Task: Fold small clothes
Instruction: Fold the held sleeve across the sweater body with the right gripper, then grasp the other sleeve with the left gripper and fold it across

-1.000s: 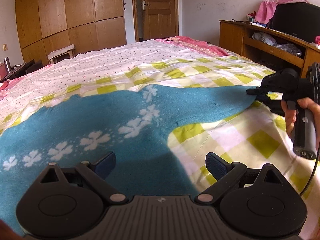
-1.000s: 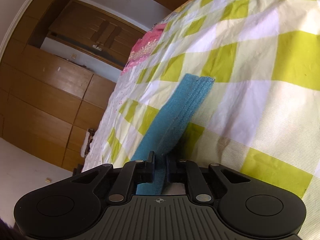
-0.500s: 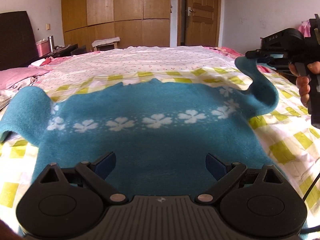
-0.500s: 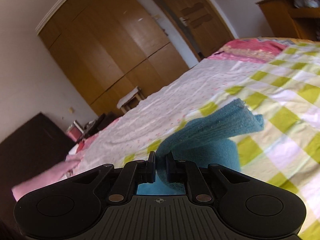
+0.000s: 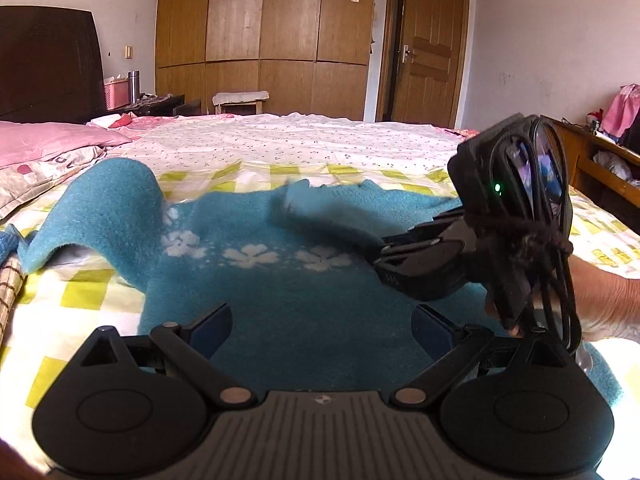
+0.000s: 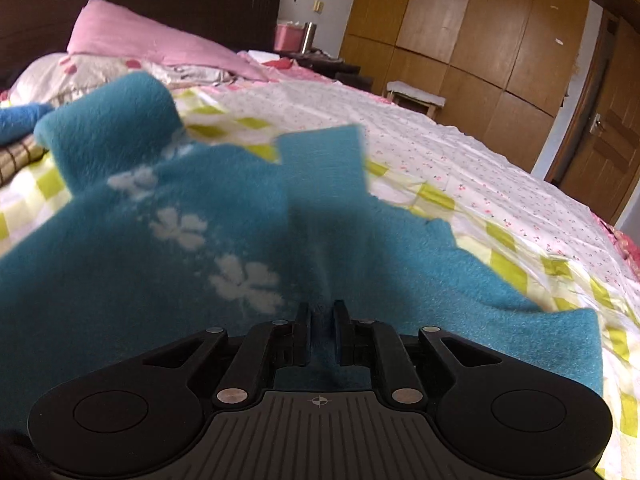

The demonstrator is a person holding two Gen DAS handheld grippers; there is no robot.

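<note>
A small teal fleece sweater with a row of white flowers lies spread on the checked bedsheet. Its left sleeve humps up at the left. My left gripper is open and empty, low over the sweater's lower part. My right gripper is shut on the right sleeve, which it holds folded across the sweater's chest. The right gripper also shows in the left wrist view, reaching in from the right over the sweater.
Pink pillows and a dark headboard lie at the left. A wooden wardrobe and door stand behind the bed. A wooden shelf unit stands at the right. Another blue cloth lies at the far left.
My right gripper carried the right sleeve up off the sheet and leftward over the sweater's chest. My left gripper swung around to face the sweater straight on and stayed open.
</note>
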